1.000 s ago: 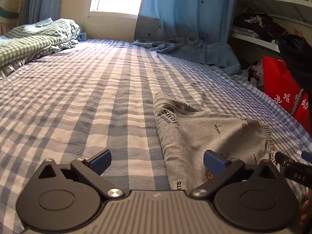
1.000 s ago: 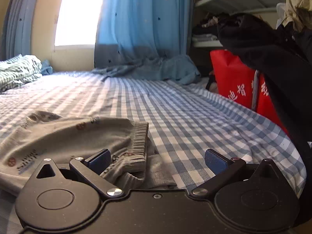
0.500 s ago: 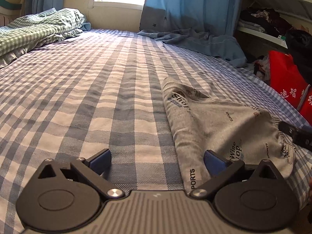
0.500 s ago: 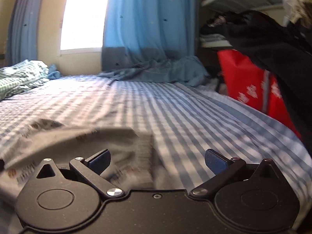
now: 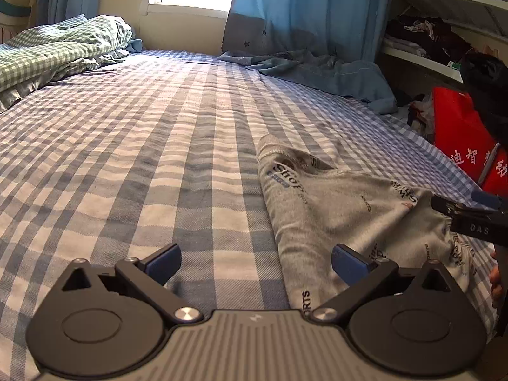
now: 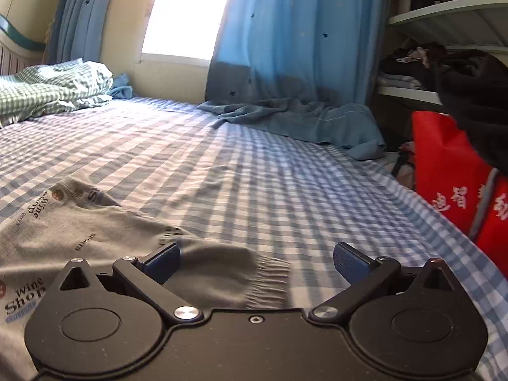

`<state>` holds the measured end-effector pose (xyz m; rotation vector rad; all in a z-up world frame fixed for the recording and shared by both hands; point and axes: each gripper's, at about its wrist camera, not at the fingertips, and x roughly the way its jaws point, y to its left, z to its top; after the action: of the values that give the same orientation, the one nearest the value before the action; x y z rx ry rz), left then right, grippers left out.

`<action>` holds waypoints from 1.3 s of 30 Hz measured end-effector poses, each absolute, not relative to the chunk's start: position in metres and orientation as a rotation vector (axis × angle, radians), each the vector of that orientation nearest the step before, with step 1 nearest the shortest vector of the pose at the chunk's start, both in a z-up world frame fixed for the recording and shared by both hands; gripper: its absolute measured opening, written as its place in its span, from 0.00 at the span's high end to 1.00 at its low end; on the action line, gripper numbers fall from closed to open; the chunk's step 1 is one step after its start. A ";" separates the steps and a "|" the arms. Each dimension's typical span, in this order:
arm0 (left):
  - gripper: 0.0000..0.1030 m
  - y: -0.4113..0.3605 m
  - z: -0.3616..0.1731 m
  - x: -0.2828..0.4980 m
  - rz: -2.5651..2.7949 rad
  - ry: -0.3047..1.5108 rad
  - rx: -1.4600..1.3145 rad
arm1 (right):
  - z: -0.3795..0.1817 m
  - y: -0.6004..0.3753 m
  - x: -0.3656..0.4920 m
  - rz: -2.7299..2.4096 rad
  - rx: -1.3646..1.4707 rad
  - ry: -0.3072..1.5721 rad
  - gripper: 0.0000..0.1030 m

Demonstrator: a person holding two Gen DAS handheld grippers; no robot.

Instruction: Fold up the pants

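Left claw [image 5: 256, 262] wide, empty, low over blue-white checked bed sheet [image 5: 143, 158]; right claw [image 6: 256, 262] wide, empty, over ribbed waistband of grey printed cotton pants [image 6: 79, 235].

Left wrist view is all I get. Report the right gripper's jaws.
Observer: The right gripper is open wide, with nothing pinched.
Operator: Say what lies between the fingers.
Observer: The pants' ribbed edge lies there, on the sheet.
Operator: Place each finger.
Observer: Its left finger is over the pants, and its right finger is over bare sheet.
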<state>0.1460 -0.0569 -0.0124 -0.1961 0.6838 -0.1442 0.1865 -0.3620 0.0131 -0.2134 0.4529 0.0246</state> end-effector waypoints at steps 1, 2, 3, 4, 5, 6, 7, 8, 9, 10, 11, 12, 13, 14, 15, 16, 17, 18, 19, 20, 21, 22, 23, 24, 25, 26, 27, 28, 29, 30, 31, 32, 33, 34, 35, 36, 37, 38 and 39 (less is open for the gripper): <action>0.00 -0.058 -0.012 0.150 -0.151 0.683 -0.201 | 0.013 -0.371 0.185 0.040 -0.187 0.470 0.01; 0.00 -0.060 -0.011 0.153 -0.156 0.684 -0.202 | 0.010 -0.381 0.185 0.065 -0.146 0.501 0.01; 0.00 -0.062 -0.010 0.157 -0.159 0.686 -0.201 | 0.007 -0.391 0.186 0.100 -0.092 0.542 0.01; 0.00 -0.065 -0.009 0.161 -0.166 0.688 -0.196 | 0.002 -0.401 0.188 0.133 -0.029 0.579 0.01; 0.00 -0.067 -0.010 0.165 -0.176 0.690 -0.189 | -0.002 -0.410 0.190 0.163 0.042 0.609 0.01; 0.00 -0.070 -0.010 0.169 -0.181 0.696 -0.184 | -0.006 -0.418 0.193 0.193 0.104 0.634 0.01; 0.00 -0.072 -0.011 0.172 -0.181 0.705 -0.181 | -0.011 -0.425 0.196 0.227 0.156 0.658 0.01; 0.00 -0.074 -0.012 0.176 -0.182 0.712 -0.184 | -0.015 -0.428 0.199 0.257 0.186 0.676 0.01; 0.00 -0.075 -0.014 0.180 -0.184 0.720 -0.193 | -0.017 -0.430 0.200 0.274 0.190 0.673 0.00; 0.00 -0.076 -0.016 0.183 -0.187 0.727 -0.202 | -0.017 -0.430 0.202 0.289 0.183 0.664 0.00; 0.00 -0.077 -0.018 0.186 -0.190 0.733 -0.209 | -0.017 -0.431 0.206 0.307 0.181 0.668 0.00; 0.00 -0.078 -0.019 0.188 -0.188 0.738 -0.212 | -0.015 -0.432 0.211 0.330 0.182 0.675 0.00; 0.00 -0.079 -0.021 0.190 -0.185 0.741 -0.210 | -0.014 -0.432 0.216 0.353 0.179 0.681 0.00; 0.00 -0.080 -0.022 0.192 -0.185 0.741 -0.207 | -0.014 -0.433 0.221 0.373 0.176 0.687 0.00; 0.00 -0.082 -0.023 0.194 -0.186 0.741 -0.203 | -0.013 -0.433 0.226 0.394 0.177 0.694 0.00; 0.00 -0.083 -0.023 0.195 -0.185 0.742 -0.200 | -0.012 -0.434 0.232 0.410 0.184 0.699 0.00; 0.00 -0.083 -0.024 0.196 -0.184 0.742 -0.200 | -0.013 -0.435 0.236 0.422 0.197 0.700 0.00; 0.00 -0.084 -0.024 0.197 -0.184 0.744 -0.201 | -0.013 -0.436 0.240 0.433 0.214 0.700 0.00; 0.00 -0.084 -0.024 0.198 -0.183 0.744 -0.203 | -0.014 -0.438 0.244 0.442 0.237 0.699 0.00; 0.00 -0.083 -0.024 0.198 -0.184 0.744 -0.205 | -0.014 -0.440 0.247 0.446 0.263 0.696 0.00; 0.00 -0.084 -0.024 0.198 -0.184 0.745 -0.204 | -0.016 -0.443 0.248 0.448 0.287 0.689 0.00; 0.00 -0.084 -0.024 0.198 -0.185 0.745 -0.202 | -0.017 -0.444 0.249 0.448 0.304 0.681 0.00; 0.00 -0.085 -0.024 0.199 -0.186 0.746 -0.198 | -0.018 -0.445 0.247 0.447 0.312 0.674 0.00; 0.00 -0.085 -0.024 0.199 -0.187 0.747 -0.193 | -0.018 -0.444 0.247 0.444 0.304 0.670 0.00; 0.00 -0.085 -0.024 0.198 -0.188 0.747 -0.188 | -0.018 -0.441 0.246 0.440 0.285 0.669 0.01; 0.00 -0.085 -0.024 0.198 -0.189 0.748 -0.185 | -0.017 -0.438 0.246 0.433 0.262 0.670 0.01; 0.00 -0.086 -0.023 0.198 -0.188 0.748 -0.187 | -0.017 -0.434 0.245 0.426 0.238 0.671 0.01; 0.00 -0.085 -0.023 0.198 -0.188 0.749 -0.192 | -0.017 -0.431 0.245 0.421 0.217 0.670 0.01; 0.00 -0.084 -0.022 0.197 -0.190 0.749 -0.199 | -0.017 -0.428 0.244 0.418 0.203 0.669 0.01; 0.00 -0.083 -0.022 0.195 -0.195 0.749 -0.210 | -0.017 -0.427 0.243 0.417 0.195 0.666 0.04; 0.00 -0.082 -0.021 0.194 -0.203 0.747 -0.222 | -0.017 -0.427 0.242 0.419 0.194 0.662 0.08; 0.00 -0.080 -0.020 0.192 -0.215 0.741 -0.237 | -0.017 -0.427 0.241 0.422 0.196 0.658 0.10; 0.00 -0.079 -0.019 0.191 -0.229 0.737 -0.249 | -0.018 -0.427 0.240 0.421 0.199 0.655 0.13; 0.02 -0.078 -0.018 0.190 -0.241 0.729 -0.261 | -0.018 -0.428 0.239 0.419 0.202 0.652 0.16; 0.07 -0.077 -0.018 0.189 -0.249 0.721 -0.269 | -0.018 -0.429 0.238 0.416 0.208 0.649 0.19; 0.10 -0.077 -0.017 0.188 -0.251 0.718 -0.274 | -0.018 -0.430 0.238 0.417 0.215 0.647 0.23; 0.15 -0.076 -0.017 0.188 -0.249 0.721 -0.282 | -0.018 -0.431 0.237 0.418 0.225 0.645 0.26; 0.18 -0.074 -0.017 0.188 -0.243 0.725 -0.296 | -0.018 -0.432 0.237 0.417 0.234 0.644 0.27; 0.19 -0.072 -0.018 0.188 -0.237 0.729 -0.313 | -0.018 -0.432 0.236 0.415 0.241 0.643 0.29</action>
<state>0.1880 -0.0717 -0.0177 -0.3132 0.7293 -0.2370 0.2364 -0.4322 -0.0181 0.2413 0.6430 0.4147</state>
